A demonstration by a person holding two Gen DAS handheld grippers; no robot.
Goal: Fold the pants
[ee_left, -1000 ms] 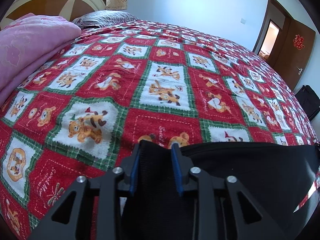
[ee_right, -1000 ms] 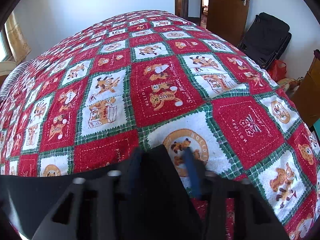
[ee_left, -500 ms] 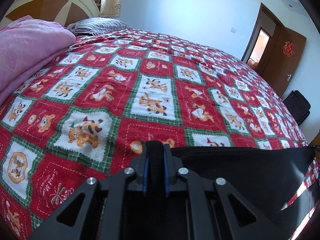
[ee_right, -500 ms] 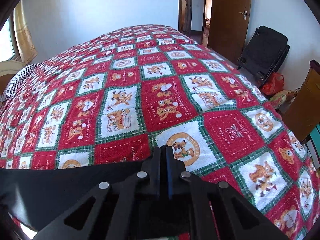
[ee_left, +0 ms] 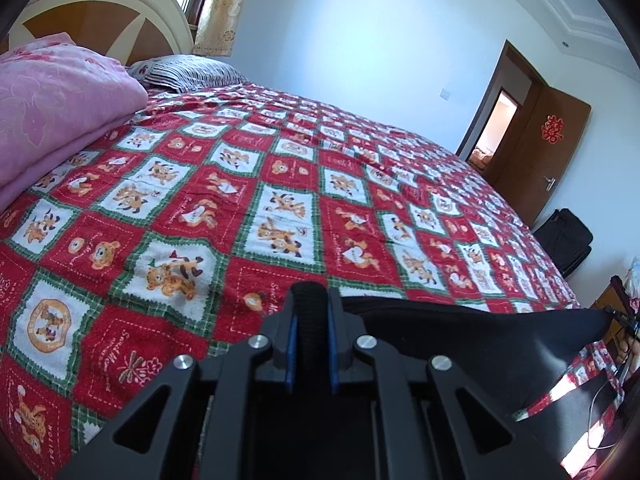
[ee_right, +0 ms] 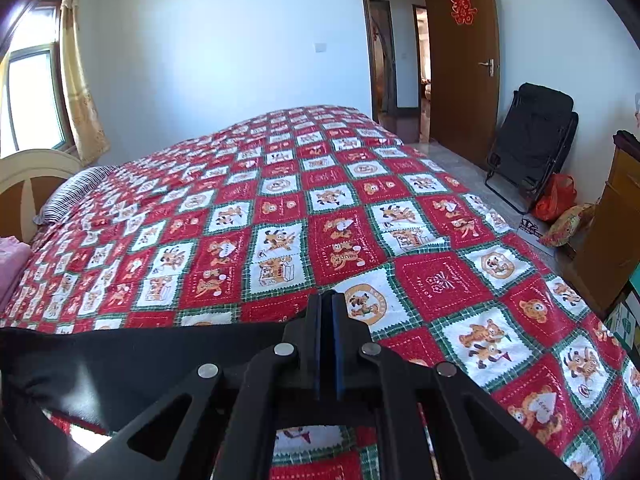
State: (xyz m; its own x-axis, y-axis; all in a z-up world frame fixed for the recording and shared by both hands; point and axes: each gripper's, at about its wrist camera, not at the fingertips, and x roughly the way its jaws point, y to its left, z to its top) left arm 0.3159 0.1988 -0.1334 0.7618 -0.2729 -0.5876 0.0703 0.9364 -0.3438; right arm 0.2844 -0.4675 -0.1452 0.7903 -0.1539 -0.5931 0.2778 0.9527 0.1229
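Observation:
The black pants [ee_left: 480,340] hang stretched between my two grippers above the near edge of the bed. My left gripper [ee_left: 310,300] is shut on a thick bunched edge of the pants at their left end. In the right wrist view the pants [ee_right: 120,360] run off to the left, and my right gripper [ee_right: 328,308] is shut on their right end, its blue pads pressed almost together. Most of the pants hangs below both cameras, out of sight.
The bed has a red, white and green patchwork cover [ee_left: 280,200]. A folded pink blanket [ee_left: 52,112] and a striped pillow [ee_left: 188,72] lie at the headboard. A black folding chair [ee_right: 532,144] and bags [ee_right: 560,200] stand by the open door [ee_right: 460,60].
Both grippers have closed on the pants' edge, from open a second ago. Both have then lifted, so the cameras look higher and more of the room shows.

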